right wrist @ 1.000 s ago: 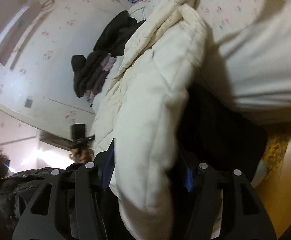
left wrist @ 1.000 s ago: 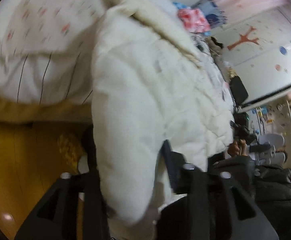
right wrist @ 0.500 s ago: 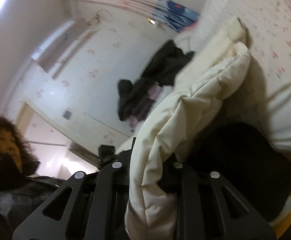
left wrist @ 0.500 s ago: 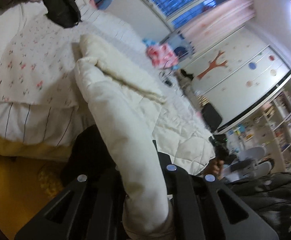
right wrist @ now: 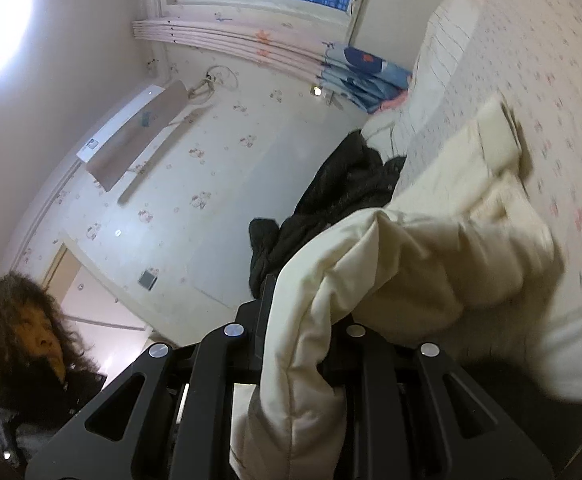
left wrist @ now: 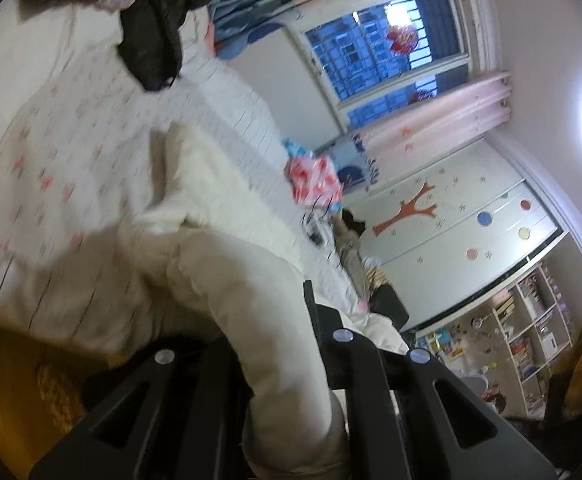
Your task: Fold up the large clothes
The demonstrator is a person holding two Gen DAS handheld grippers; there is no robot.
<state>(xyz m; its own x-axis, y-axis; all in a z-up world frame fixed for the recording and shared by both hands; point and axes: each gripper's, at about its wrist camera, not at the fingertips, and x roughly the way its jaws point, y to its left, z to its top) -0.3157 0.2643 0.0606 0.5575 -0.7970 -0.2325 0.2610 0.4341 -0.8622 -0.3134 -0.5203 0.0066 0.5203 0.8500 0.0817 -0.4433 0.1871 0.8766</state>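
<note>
Floral bed (left wrist: 51, 168) carries the cream coat (left wrist: 227, 200); left gripper (left wrist: 287, 344) and right gripper (right wrist: 303, 344) each clamp its puffy edge. Soft, bulky, light; hems hold best.

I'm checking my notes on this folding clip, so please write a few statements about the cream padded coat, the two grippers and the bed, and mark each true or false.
1. The left gripper has its jaws shut on the cream padded coat. True.
2. The right gripper is open and holds nothing. False: its jaws are shut on the cream padded coat.
3. A dark garment lies on the bed beyond the coat. True.
4. The bed cover is plain dark blue. False: it is white with small pink flowers.
5. The pink and white bundle is held in the left gripper. False: it lies further along the bed, apart from the gripper.
</note>
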